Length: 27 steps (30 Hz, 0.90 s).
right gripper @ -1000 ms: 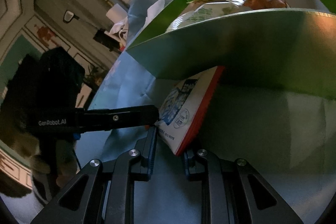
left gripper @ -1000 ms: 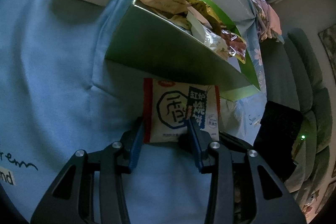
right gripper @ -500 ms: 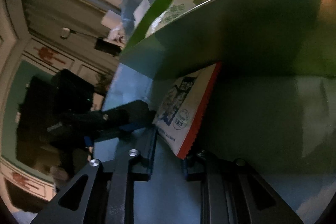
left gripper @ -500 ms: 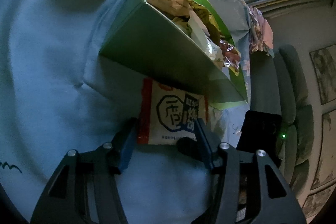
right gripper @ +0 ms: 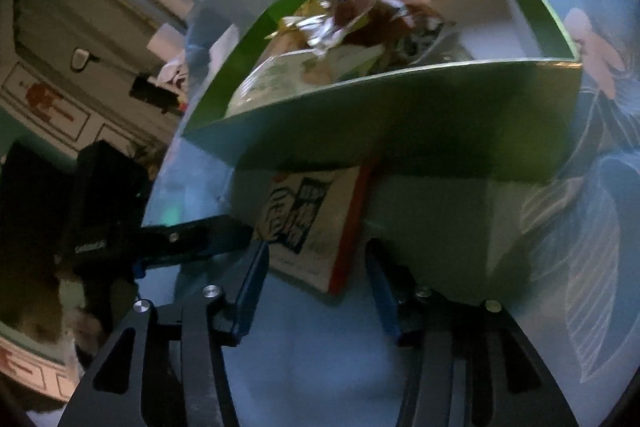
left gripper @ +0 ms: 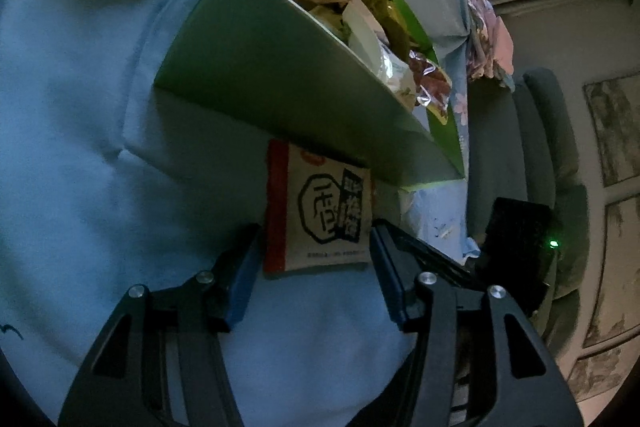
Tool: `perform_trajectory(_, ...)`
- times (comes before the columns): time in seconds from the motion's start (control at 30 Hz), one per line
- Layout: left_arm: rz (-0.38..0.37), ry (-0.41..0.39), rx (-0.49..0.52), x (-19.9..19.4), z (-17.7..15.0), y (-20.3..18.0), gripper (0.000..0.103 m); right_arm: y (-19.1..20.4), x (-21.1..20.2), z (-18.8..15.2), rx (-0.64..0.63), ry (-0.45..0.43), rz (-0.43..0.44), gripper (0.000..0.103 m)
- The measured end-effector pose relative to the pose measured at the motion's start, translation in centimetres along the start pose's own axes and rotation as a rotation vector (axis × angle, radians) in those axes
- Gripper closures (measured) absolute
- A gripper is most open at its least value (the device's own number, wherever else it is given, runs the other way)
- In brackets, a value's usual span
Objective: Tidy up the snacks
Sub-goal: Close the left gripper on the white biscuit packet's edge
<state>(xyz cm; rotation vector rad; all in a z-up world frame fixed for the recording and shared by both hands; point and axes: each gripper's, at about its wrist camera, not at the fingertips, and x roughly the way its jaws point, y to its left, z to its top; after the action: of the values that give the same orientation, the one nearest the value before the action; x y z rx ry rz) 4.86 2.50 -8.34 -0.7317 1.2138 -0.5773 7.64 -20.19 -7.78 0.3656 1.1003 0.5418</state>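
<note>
Left wrist view: the snack packet lay flat on the blue cloth, straight ahead of your left gripper and tucked against the foot of the green box.
Packet axis: its long side ran away from you toward the box wall, red edge on your left, far end hidden under the shadow of the wall.
Left gripper: your fingers stood apart, one on each side of the packet's near end, close beside its edges; I could not tell whether either pad touched it, and nothing was clamped.
Right wrist view: your right gripper came at the same packet from another angle, so it lay slanted across your line, red edge toward your right finger.
Right gripper: jaws wide, holding nothing, with the packet's near corner between the fingertips.
Nearer hand: both were about equally close; your left was squared to the packet, so I judged it better placed to close.
Box: already heaped with wrapped snacks; the packet had to go up over the near wall.
</note>
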Motion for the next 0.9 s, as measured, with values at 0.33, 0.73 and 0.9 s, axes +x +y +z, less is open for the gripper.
perform_trajectory(0.33,-0.070,0.023,-0.025,0.9,0.4,0.2,0.049,-1.5,1.2,1.2,0.029,0.001,0.077,0.063)
perform_trajectory(0.73,-0.077,0.036,-0.029,1.4,0.0,0.3,0.070,-2.5,0.9,1.3,0.043,-0.003,0.089,0.076)
perform_trajectory(0.9,-0.063,0.038,-0.016,1.1,-0.1,0.4,0.075,-2.5,0.8,1.3,0.036,-0.012,0.094,0.076)
